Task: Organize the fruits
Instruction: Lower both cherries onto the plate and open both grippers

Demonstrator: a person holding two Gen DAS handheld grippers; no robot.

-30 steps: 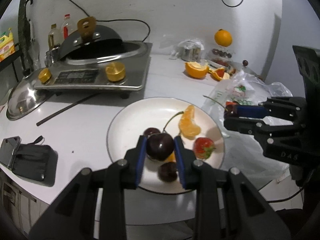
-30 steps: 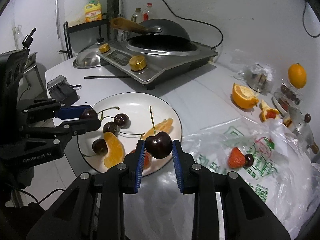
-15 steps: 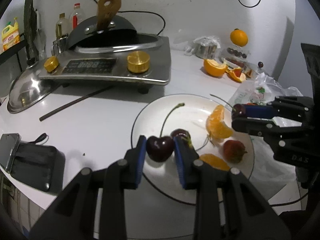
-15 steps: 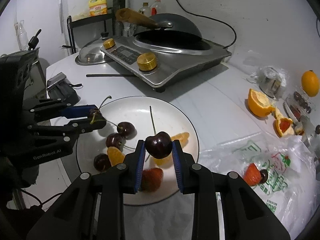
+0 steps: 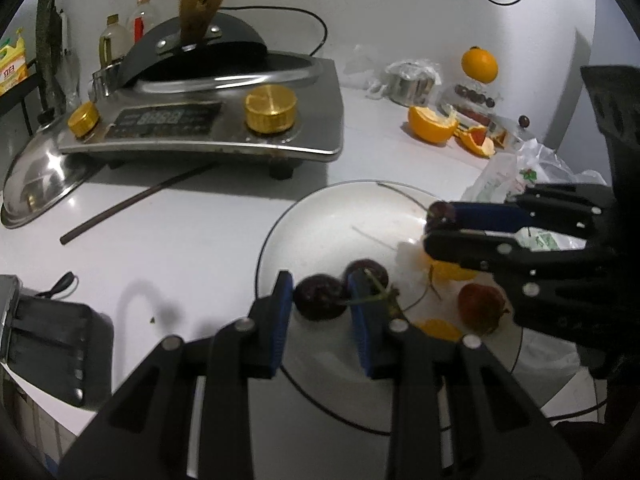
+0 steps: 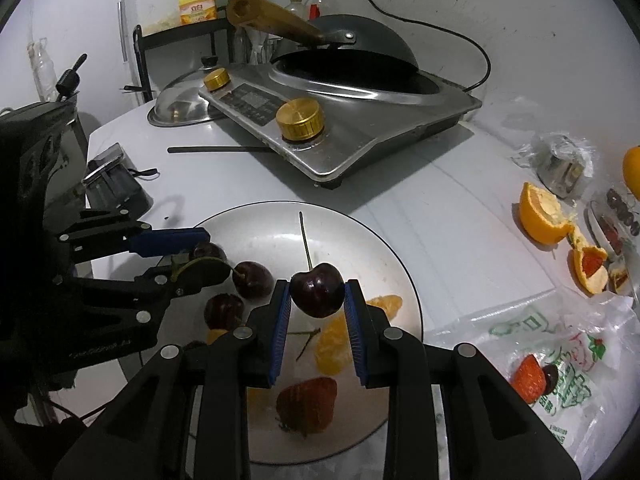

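Note:
A white plate (image 5: 304, 224) (image 6: 352, 236) holds two dark cherries (image 6: 253, 280), orange segments (image 6: 336, 336) and a strawberry (image 6: 306, 404). My left gripper (image 5: 321, 314) is low over the plate's near left part. Its jaws are opening, and a dark cherry (image 5: 320, 298) lies loose between the blue pads, down on the plate. My right gripper (image 6: 316, 308) is shut on another dark cherry (image 6: 317, 295), stem up, and holds it above the middle of the plate. In the left wrist view the right gripper (image 5: 434, 224) reaches in from the right.
An induction cooker with a wok (image 6: 340, 120) fills the back of the table. A steel lid (image 5: 36, 184), a dark chopstick (image 5: 136, 204) and a black case (image 5: 52, 344) lie to the left. Orange halves (image 5: 432, 124) and a plastic bag (image 6: 560, 340) holding a strawberry lie to the right.
Both grippers have moved left across the plate and sunk a little. The left pads have eased off their cherry. The right gripper still clamps its cherry.

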